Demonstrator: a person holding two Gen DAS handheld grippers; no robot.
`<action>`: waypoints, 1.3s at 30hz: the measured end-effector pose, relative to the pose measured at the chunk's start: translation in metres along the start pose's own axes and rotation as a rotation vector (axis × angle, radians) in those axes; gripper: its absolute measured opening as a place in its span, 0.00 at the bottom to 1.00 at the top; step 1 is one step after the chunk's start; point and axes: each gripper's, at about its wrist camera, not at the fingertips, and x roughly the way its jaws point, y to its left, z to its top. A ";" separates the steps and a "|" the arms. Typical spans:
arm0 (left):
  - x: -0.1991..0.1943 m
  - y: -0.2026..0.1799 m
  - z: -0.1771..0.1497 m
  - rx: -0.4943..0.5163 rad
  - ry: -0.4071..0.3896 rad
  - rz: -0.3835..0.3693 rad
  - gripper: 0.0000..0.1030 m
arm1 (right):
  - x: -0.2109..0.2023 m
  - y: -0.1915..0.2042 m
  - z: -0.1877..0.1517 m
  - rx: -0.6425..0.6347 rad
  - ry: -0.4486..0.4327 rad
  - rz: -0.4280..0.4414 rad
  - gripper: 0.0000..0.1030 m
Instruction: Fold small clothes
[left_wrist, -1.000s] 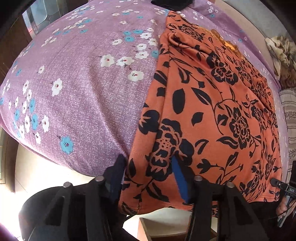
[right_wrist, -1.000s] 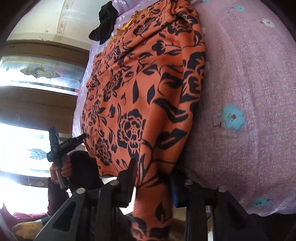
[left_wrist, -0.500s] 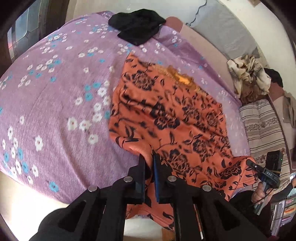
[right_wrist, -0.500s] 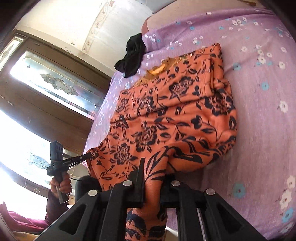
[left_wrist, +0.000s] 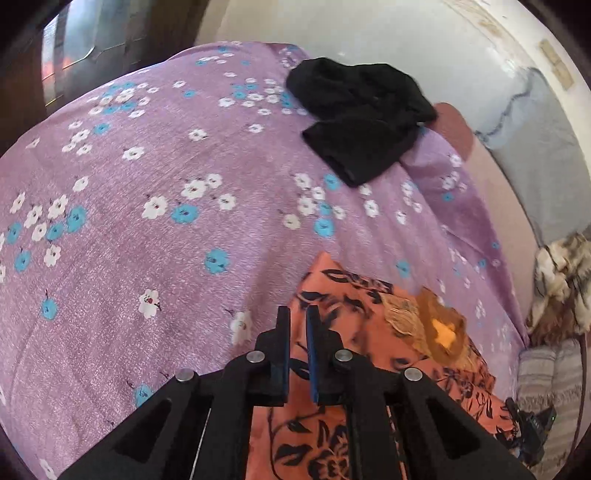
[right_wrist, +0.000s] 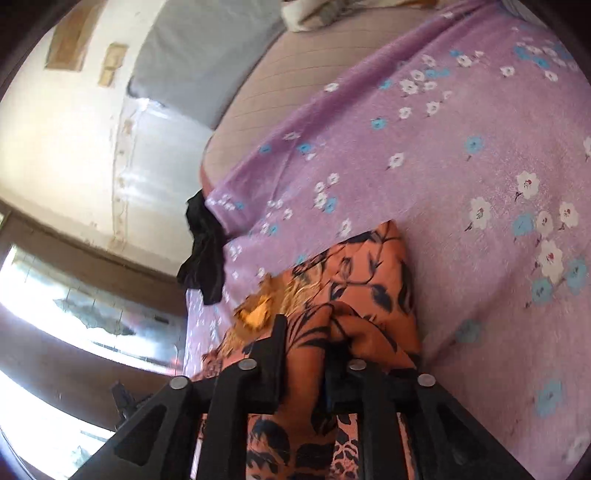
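An orange garment with black flowers lies on the purple floral bed sheet, its bottom edge drawn up over itself towards the gold embroidered neckline. My left gripper is shut on a corner of that edge, and cloth shows in the thin slit between its pads. In the right wrist view the orange garment bunches between the fingers of my right gripper, whose jaws are opening and stand apart around the cloth. The neckline sits just beyond its left finger.
A black garment lies crumpled at the far end of the sheet, also seen as the black garment near the wall. A patterned cloth heap and a striped cushion sit at the right. A grey headboard lines the wall.
Both grippers closed on the garment's hem at the bed's edge and carried it up the bed to the neckline, doubling the cloth over. The right jaws have since spread apart.
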 end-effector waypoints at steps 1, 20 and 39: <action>0.003 0.003 -0.005 -0.012 -0.017 0.013 0.08 | 0.011 -0.010 0.001 0.030 0.004 -0.015 0.33; -0.016 -0.072 -0.130 0.324 -0.016 0.035 0.53 | -0.056 0.061 -0.049 -0.398 -0.048 -0.101 0.50; 0.000 -0.037 -0.060 0.133 -0.109 0.128 0.53 | 0.098 0.105 -0.015 -0.402 -0.059 -0.311 0.40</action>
